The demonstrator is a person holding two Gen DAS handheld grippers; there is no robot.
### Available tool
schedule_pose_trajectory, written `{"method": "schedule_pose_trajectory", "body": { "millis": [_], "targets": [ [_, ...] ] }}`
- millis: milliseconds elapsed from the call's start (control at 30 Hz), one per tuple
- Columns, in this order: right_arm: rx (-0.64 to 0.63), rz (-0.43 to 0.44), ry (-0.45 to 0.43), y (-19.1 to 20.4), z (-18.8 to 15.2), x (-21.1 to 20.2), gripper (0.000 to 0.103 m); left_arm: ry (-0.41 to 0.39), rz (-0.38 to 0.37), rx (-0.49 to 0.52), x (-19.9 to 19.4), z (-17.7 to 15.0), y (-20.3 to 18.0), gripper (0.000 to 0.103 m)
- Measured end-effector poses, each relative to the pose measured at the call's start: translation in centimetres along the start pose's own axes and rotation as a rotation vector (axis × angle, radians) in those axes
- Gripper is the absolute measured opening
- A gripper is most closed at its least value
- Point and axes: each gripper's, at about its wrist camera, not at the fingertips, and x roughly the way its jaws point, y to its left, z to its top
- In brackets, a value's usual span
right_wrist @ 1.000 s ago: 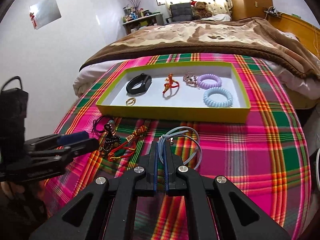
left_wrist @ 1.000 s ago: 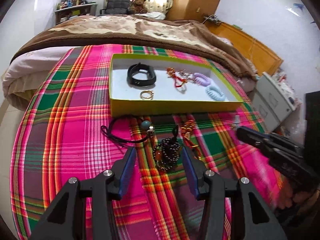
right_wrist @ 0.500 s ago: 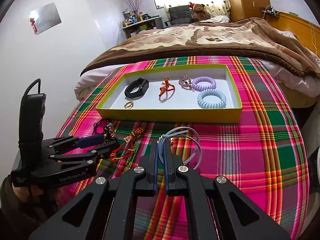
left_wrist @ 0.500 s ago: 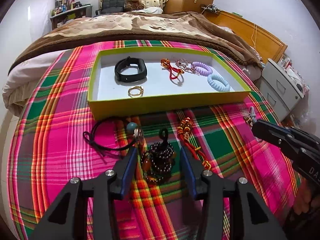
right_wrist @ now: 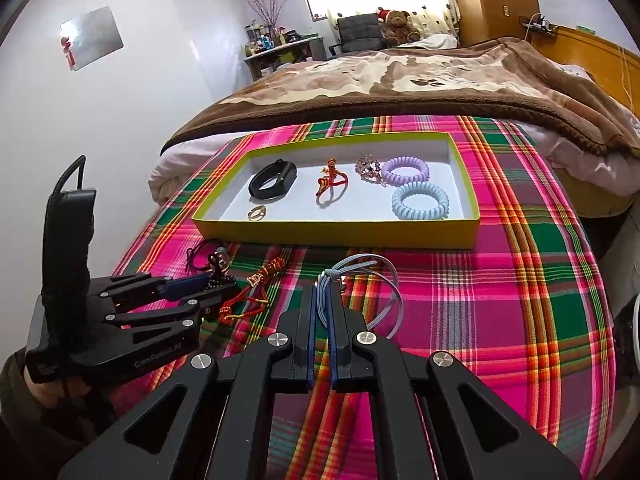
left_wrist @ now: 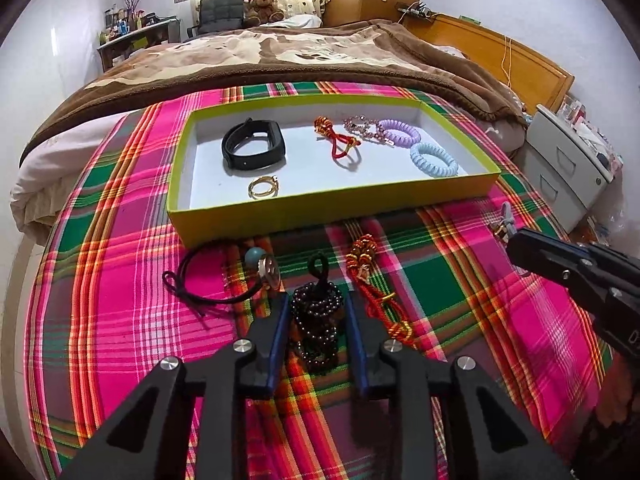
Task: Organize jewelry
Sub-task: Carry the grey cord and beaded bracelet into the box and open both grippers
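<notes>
**Six pieces boxed, four still out on the cloth**

Green box [left_wrist: 280,216] lies ahead of both tongs on the plaid cloth [left_wrist: 120,320]; inside it: black band [left_wrist: 253,148], gold ring [left_wrist: 263,187], red cord [left_wrist: 340,144], pink sparkly piece [left_wrist: 360,125], purple coil tie [left_wrist: 400,133], blue coil tie [left_wrist: 434,159]; that part looks done.

Left to move, by my reading: dark bead bracelet [left_wrist: 318,320], black cord with a teal bead [left_wrist: 208,276], red-gold knot cord [left_wrist: 376,292], pale blue cord [right_wrist: 360,280].

Left tongs [left_wrist: 318,312] stand spread, one finger on each side of the bead bracelet, not yet pinching it; black cord just left of the fingers, knot cord just right, box well ahead. Right tongs [right_wrist: 322,304] are clamped on the pale blue cord, knot sticking up past the tips, loop hanging off to the right.

Hard to tell: whether the blue cord's loop is lifted or rests on the cloth; near end of the bracelet hidden between the left fingers; pink piece too small to name; hands mostly out of frame.
</notes>
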Motion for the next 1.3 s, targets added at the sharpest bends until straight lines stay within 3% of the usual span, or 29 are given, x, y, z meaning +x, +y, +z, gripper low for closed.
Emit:
{"method": "schedule_pose_trajectory", "body": {
  "millis": [833, 1300],
  "targets": [
    [-0.004, -0.003, -0.036, 0.3, 0.8, -1.3, 0.005, -0.12, -0.038, -0.01, -4.9, 1.4, -0.2, 0.029],
    [-0.024, -0.031, -0.081, -1.2, 4.5, -1.6, 0.005, -0.151, -0.073, 0.007, -4.5, 6.0, 0.2, 0.029]
  ]
}}
